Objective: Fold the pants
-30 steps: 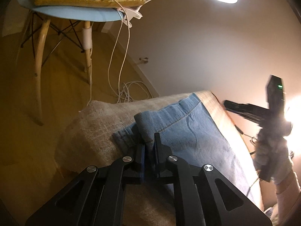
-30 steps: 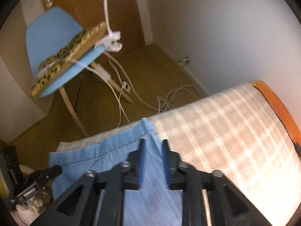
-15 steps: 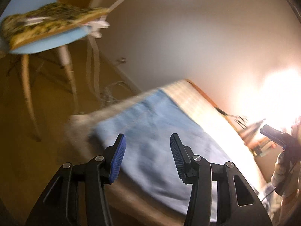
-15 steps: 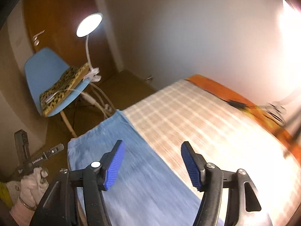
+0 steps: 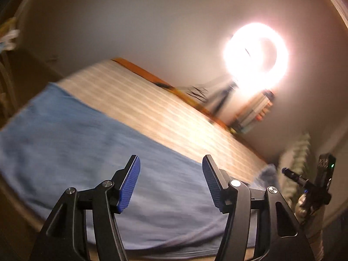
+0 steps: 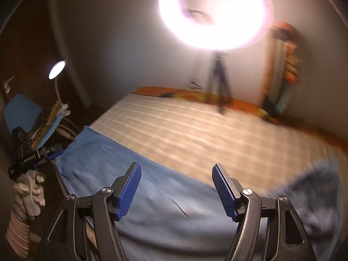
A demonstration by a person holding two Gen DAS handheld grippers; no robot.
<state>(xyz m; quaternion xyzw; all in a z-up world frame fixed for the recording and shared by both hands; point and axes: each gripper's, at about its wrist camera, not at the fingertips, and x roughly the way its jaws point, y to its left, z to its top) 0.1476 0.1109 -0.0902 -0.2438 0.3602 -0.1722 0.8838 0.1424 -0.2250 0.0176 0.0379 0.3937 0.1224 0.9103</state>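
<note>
Blue denim pants (image 5: 87, 152) lie flat along the near edge of a bed with a striped beige cover (image 5: 156, 113). They also show in the right wrist view (image 6: 165, 200), with a bunched part at the far right (image 6: 319, 187). My left gripper (image 5: 170, 184) is open and empty, raised above the pants. My right gripper (image 6: 177, 191) is open and empty, also above the pants. Each gripper appears in the other's view: the right one (image 5: 313, 187) and the left one in a gloved hand (image 6: 32, 154).
A bright ring light on a tripod (image 6: 215, 10) stands beyond the bed by the wall. A blue chair with a leopard cushion (image 6: 37, 121) and a clip lamp (image 6: 57, 72) stand at the bed's left end. A shelf (image 6: 285, 69) stands at the back right.
Both grippers let go of the pants' end, opened wide and lifted away. Both views have swung to the right along the bed, toward the ring light.
</note>
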